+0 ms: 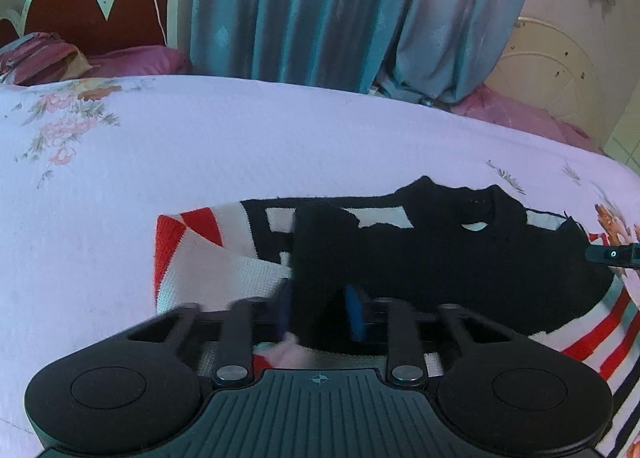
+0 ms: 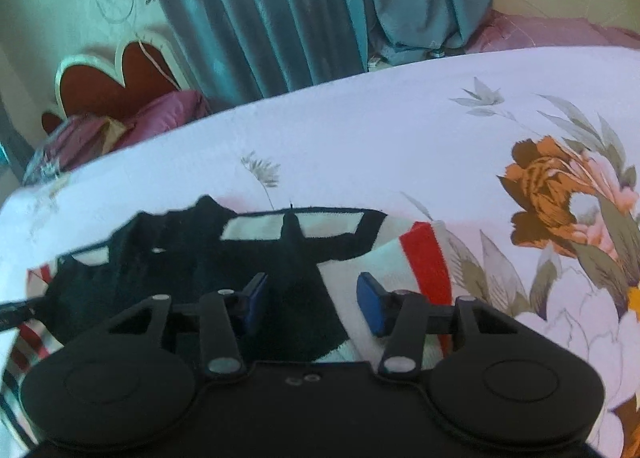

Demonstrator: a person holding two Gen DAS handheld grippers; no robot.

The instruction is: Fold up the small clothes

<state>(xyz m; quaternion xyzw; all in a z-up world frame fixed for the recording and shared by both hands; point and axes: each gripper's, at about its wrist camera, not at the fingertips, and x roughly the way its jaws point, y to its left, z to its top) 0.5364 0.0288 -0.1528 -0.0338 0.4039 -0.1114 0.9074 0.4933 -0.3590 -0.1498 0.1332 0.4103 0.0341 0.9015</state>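
Now left jaws [image 1: 318,310] clamp black fold of knit sweater [image 1: 440,250]; right jaws [image 2: 312,304] half-wide, gripping nothing. Sweater on bed [image 1: 240,130] partly folded, sides remain.

Floral-sheeted bed [image 1: 240,138], scalloped red headboard [image 1: 92,6], teal curtains [image 1: 340,10] behind.

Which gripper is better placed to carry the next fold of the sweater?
Left, probably. The left gripper is already shut on a raised black flap of the sweater, ready to carry. The right gripper stands open over the cloth, pads apart, gripping nothing.
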